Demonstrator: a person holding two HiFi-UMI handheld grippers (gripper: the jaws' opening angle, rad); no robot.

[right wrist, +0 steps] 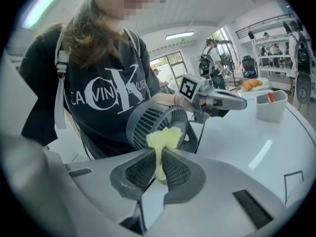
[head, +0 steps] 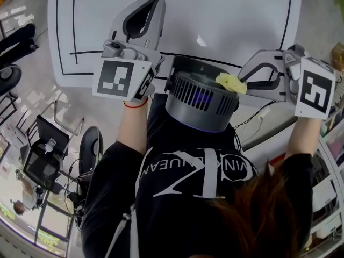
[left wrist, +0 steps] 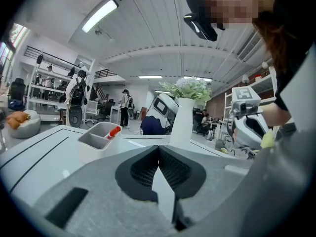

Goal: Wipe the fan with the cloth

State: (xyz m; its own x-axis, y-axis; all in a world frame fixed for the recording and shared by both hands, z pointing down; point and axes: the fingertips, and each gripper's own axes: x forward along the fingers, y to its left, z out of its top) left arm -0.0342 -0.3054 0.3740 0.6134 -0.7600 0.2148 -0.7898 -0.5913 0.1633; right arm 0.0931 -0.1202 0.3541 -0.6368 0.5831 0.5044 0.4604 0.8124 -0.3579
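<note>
A round grey plastic fan with a slotted housing (head: 201,101) stands at the near edge of the white table (head: 242,15), close against the person's body. The right gripper (right wrist: 159,154) pinches a small wad of pale yellow cloth (right wrist: 165,138) between its jaws and holds it at the fan's upper right rim. The left gripper (left wrist: 159,149) sits just left of the fan, jaws pressed together on nothing, pointing toward the far side.

Only a thin fold of cloth is pinched, so dragging it across the slots could snag it and pull it free. No jaws steady the fan, so a firm push might slide or tip it off the near edge.

Farther across the table, a pale grey two-compartment plastic box (left wrist: 96,139) holds a small red object (left wrist: 113,131) in one compartment. A tall white vase (left wrist: 181,125) holds green leafy flowers (left wrist: 190,88).
</note>
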